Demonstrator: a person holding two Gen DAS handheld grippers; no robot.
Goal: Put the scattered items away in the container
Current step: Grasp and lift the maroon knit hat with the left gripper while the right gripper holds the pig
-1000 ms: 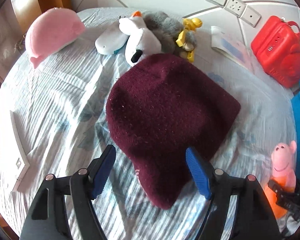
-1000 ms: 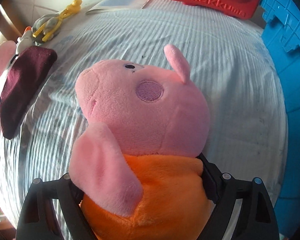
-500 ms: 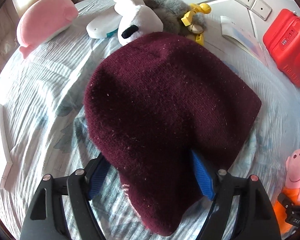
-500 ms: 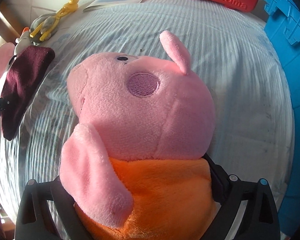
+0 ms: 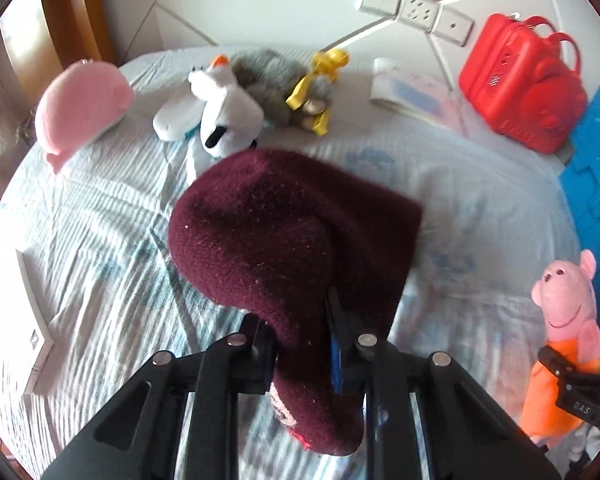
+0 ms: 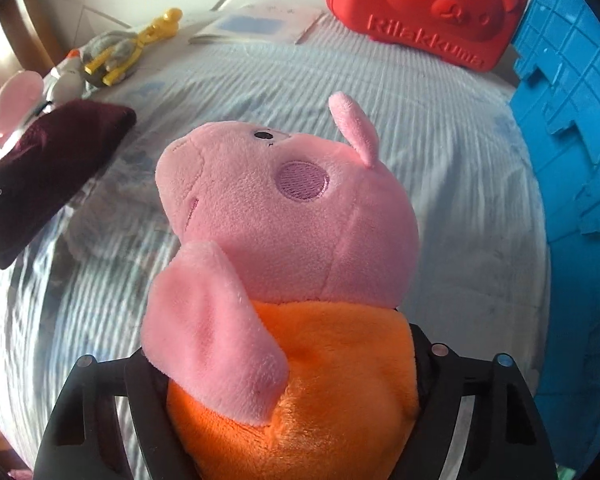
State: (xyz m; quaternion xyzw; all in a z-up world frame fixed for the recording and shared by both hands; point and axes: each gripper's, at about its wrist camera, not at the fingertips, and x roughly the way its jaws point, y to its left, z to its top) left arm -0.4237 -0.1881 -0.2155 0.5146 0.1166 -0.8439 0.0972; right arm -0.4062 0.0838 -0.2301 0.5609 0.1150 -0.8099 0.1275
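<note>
Maroon knit hat [image 5: 284,240] is clamped in your left gripper [image 5: 300,344], above the bed sheet [image 5: 100,240]. The right gripper [image 6: 292,364] is closing on the pig plush [image 6: 284,216]. Carry both over the blue container [image 6: 572,120] at the right, then release.

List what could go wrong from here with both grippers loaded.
1. The left gripper pinches only one edge of the maroon beanie; the slack rest hangs loose and might drag across the bedsheet or slip out.
2. The right gripper is closing on the pig plush at its soft orange body; the big head could tip it out before the blue crate.
</note>
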